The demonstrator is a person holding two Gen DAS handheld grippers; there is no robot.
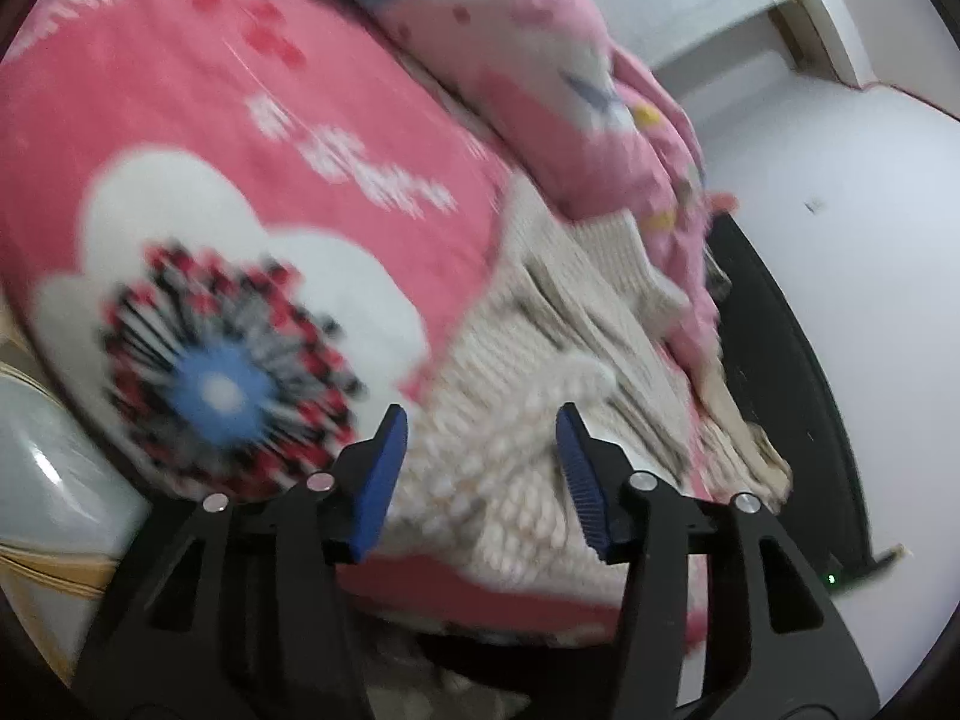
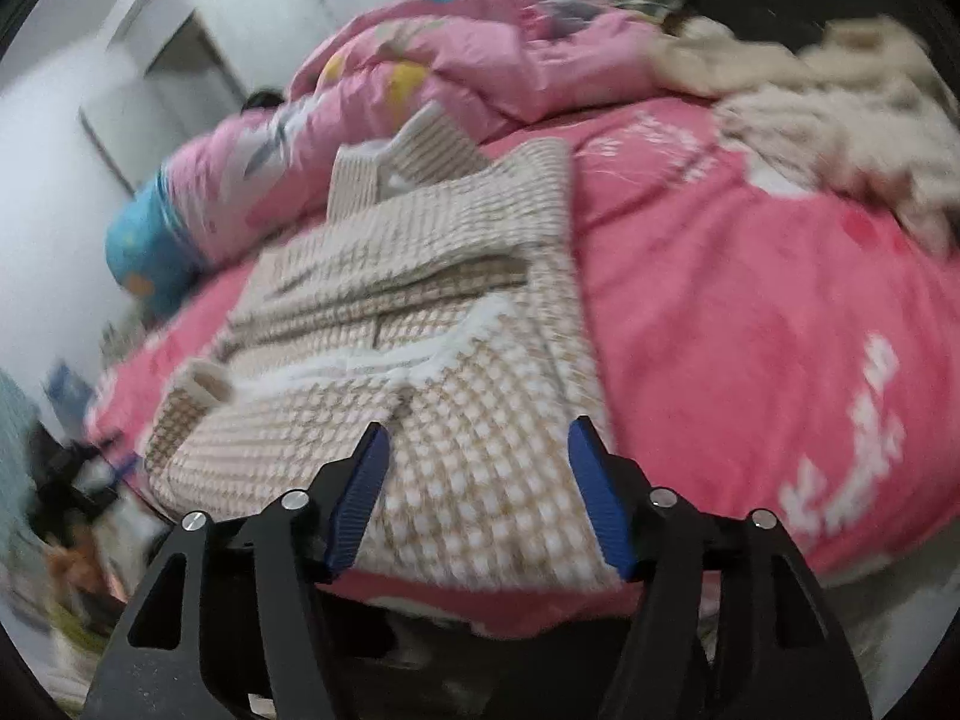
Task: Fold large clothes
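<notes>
Grippers first: left gripper (image 1: pixel 482 444) has jaws apart, blue pads (image 1: pixel 378 486) clear of the cloth, nothing clamped. Right gripper (image 2: pixel 478 459) same, jaws apart, pads (image 2: pixel 354 501) not pressing anything. No earlier frame, both views motion-blurred.

Checked garment (image 2: pixel 456 360), beige and white knit, lies just beyond both sets of fingertips, partly folded, on the near part of the bed. In the right wrist view it runs from the near bed edge up toward the quilt, with a folded-over panel across the middle and a ribbed cuff or collar (image 2: pixel 420 150) at the far end. In the left wrist view the same garment (image 1: pixel 558 372) sits right of centre, near the bed's right edge.

Pink blanket (image 1: pixel 240 138) covers the bed under it, with a big white flower print (image 1: pixel 222 384) and white lettering. Behind: rumpled light pink quilt (image 2: pixel 456 60) along the far side, blue pillow end (image 2: pixel 150 246) at its left. Second fuzzy beige cloth heap (image 2: pixel 840 114) far right, well apart from the garment. White wall (image 1: pixel 870 240) and dark bed frame (image 1: pixel 786 360) beyond.
</notes>
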